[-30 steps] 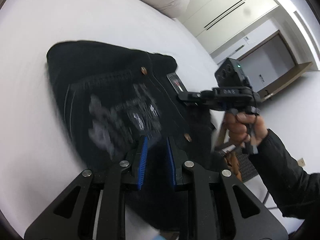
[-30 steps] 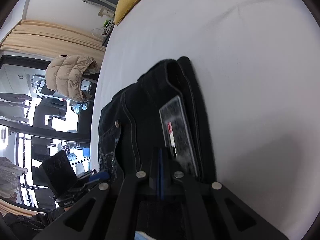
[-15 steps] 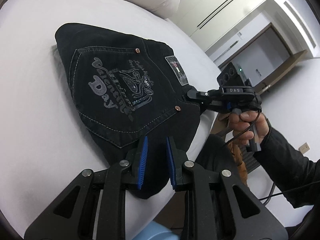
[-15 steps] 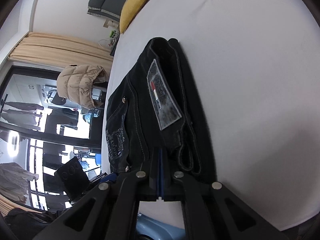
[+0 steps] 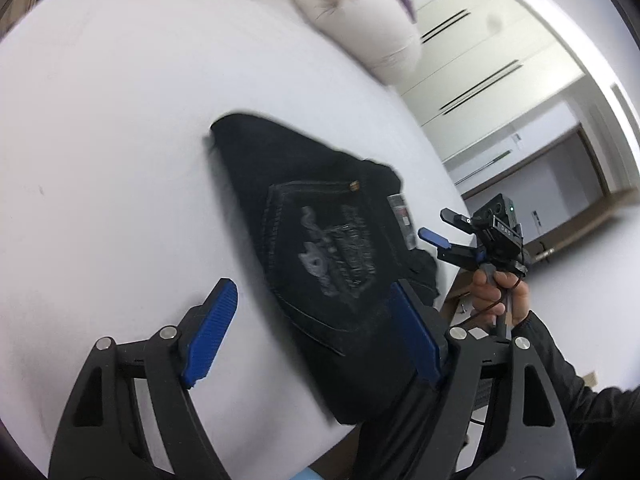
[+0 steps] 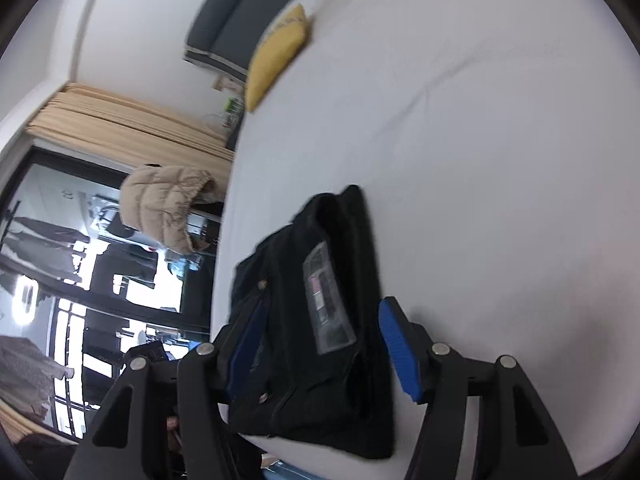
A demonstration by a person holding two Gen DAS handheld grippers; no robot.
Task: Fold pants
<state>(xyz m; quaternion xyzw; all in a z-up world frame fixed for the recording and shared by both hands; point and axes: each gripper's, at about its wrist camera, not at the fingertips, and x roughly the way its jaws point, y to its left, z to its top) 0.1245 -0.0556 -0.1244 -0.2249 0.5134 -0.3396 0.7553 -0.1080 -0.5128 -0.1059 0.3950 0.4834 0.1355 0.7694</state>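
The black pants (image 5: 320,248) lie folded on the white bed (image 5: 120,160), back pocket print and waist label facing up, near the bed's edge. My left gripper (image 5: 314,334) hovers over their near end with its jaws opening. One blue pad is above the sheet and the other above the fabric's edge, and neither presses. In the right wrist view the same pants (image 6: 320,320) sit under my right gripper (image 6: 324,346), whose jaws are also opening, with nothing gripped. The left wrist view shows the right gripper (image 5: 452,232) spread beside the pants, held by a hand (image 5: 500,292).
A grey pillow (image 5: 360,28) and a yellow cushion (image 6: 280,52) lie at the bed's far end. White wardrobes (image 5: 480,72) stand beyond one side. A beige down jacket (image 6: 168,204) hangs by a dark window on the other.
Both grippers were shut at the pants' edge and now stand open. They have let go and drawn back from the fabric, which rests folded on the bed.
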